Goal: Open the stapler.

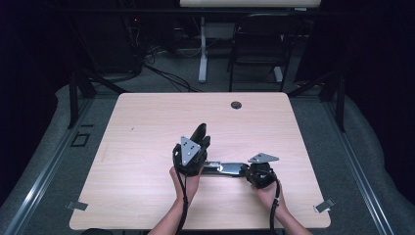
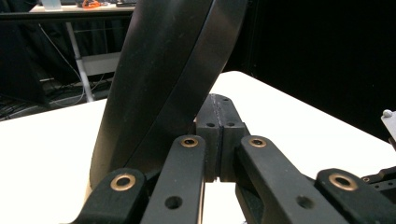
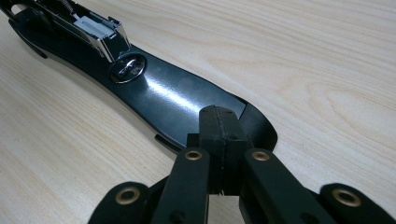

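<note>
High view: stapler (image 1: 222, 167) lying opened; right gripper (image 1: 251, 172) pinching glossy, slippery rigid base; left gripper (image 1: 201, 143) pressing shut beside raised top arm (image 1: 198, 133).

The table (image 3: 327, 56) looks like pale wood-grain laminate, smooth and matt. The stapler base (image 3: 177, 100) is glossy black, with a shiny metal magazine (image 3: 100, 30) and round anvil (image 3: 127, 68). Its raised lid (image 2: 168, 74) looks like smooth black plastic, semi-gloss.

Left claw (image 1: 201, 138), right claw (image 1: 244, 169): black linkage arms, brass-ringed pivots (screw holes between), grey three-cornered top plates, black cables trailing along bare forearms.
</note>
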A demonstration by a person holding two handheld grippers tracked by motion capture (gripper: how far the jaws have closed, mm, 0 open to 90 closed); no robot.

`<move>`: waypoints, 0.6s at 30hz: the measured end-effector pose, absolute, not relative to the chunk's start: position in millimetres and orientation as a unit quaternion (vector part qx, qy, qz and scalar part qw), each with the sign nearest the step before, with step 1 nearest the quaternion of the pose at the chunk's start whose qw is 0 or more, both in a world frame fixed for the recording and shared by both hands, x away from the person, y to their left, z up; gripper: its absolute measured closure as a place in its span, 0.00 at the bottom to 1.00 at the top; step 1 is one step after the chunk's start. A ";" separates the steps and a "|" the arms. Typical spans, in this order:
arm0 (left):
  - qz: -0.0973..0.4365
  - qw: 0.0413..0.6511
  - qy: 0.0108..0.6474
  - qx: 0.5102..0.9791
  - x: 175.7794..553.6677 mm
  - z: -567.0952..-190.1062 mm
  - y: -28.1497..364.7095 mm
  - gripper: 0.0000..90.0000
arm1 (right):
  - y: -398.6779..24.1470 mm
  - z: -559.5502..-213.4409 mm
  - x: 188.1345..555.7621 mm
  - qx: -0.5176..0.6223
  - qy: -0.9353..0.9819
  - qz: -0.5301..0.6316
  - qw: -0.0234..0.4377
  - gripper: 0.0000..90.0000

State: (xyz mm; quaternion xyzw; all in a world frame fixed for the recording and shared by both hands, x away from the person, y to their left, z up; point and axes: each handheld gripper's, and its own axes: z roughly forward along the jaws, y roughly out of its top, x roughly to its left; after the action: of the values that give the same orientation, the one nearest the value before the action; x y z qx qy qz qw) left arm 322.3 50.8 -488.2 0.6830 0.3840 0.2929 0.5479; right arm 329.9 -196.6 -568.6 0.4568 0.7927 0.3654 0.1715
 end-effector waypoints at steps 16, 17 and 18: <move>0.298 0.554 0.406 0.662 322.4 -487.7 78.0 1.00 | -196.5 -568.4 329.9 0.456 0.794 0.362 0.174 1.00; 0.299 0.554 0.405 0.663 322.5 -488.7 79.3 1.00 | -196.5 -568.4 330.0 0.456 0.794 0.363 0.174 1.00; 0.299 0.551 0.407 0.664 322.1 -489.3 80.1 1.00 | -196.7 -568.4 330.2 0.455 0.794 0.364 0.173 1.00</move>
State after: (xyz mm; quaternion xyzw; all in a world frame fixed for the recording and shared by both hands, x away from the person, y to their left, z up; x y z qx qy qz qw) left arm 322.1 80.1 -489.3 0.6636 0.4073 0.2993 0.5515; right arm 330.2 -196.7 -568.4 0.4550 0.7942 0.3636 0.1731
